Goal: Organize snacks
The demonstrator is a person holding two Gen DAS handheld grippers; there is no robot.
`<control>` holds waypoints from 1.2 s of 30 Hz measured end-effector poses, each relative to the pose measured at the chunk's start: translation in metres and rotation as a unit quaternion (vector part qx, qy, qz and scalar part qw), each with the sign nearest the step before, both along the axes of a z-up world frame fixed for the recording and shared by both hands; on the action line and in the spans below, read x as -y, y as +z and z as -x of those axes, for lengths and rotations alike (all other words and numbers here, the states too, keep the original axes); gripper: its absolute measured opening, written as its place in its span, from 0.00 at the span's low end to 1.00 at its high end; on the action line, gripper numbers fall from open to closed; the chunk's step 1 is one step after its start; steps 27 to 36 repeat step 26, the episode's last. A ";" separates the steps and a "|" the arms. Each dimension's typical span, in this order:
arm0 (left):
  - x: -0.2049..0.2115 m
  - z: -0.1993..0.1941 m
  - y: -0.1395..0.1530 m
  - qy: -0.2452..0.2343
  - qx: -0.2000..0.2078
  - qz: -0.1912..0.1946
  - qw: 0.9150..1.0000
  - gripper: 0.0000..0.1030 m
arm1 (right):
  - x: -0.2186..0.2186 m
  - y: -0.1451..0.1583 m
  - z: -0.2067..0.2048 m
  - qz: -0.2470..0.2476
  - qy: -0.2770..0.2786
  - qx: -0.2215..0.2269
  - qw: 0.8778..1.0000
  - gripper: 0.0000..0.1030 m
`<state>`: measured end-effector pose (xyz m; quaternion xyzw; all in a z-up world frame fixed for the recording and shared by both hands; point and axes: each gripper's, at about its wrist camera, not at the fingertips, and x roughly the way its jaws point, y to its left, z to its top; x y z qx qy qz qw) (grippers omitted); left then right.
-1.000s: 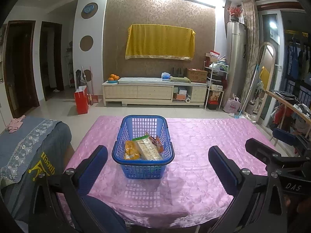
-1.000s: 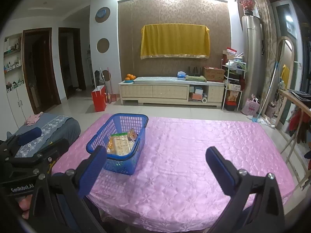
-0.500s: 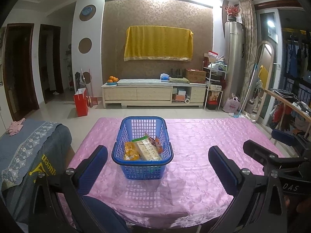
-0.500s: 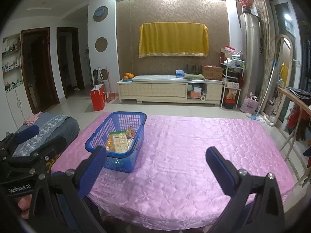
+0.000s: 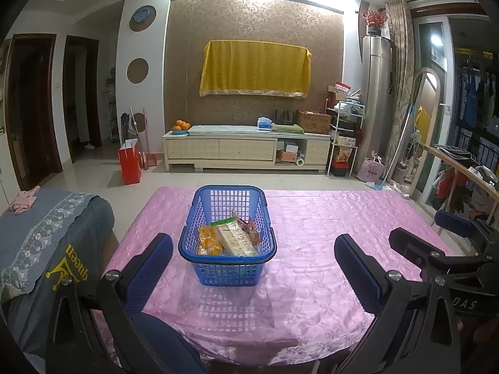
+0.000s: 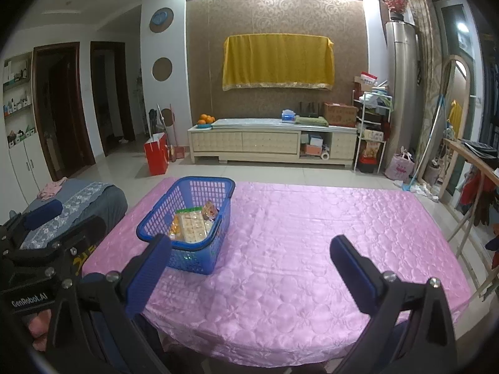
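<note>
Blue snack basket (image 5: 227, 233) sits on the pink worktop (image 5: 327, 249) at twelve o'clock from the empty, open left tongs (image 5: 253, 255); the equally open right tongs (image 6: 249, 257) are farther off.

Snacks (image 5: 229, 238) in basket (image 5: 227, 268) on table (image 5: 327, 249)

"GenRobot.AI" is printed on the left gripper (image 6: 29, 299) body; "DAS" shows on the right gripper (image 5: 464, 304) body; mirrored yellow "queen" marks dark fabric (image 5: 75, 257).
</note>
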<state>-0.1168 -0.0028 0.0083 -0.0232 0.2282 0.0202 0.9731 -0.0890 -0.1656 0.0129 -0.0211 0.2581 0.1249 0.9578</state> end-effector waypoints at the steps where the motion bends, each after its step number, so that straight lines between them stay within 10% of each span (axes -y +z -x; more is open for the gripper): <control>1: 0.000 0.000 0.000 0.000 0.000 0.001 1.000 1.00 | 0.000 0.000 0.001 -0.001 0.000 0.000 1.000 1.00; 36: 0.002 0.003 0.003 -0.003 0.002 0.001 1.000 1.00 | 0.000 0.004 0.006 -0.002 0.000 -0.005 1.000 1.00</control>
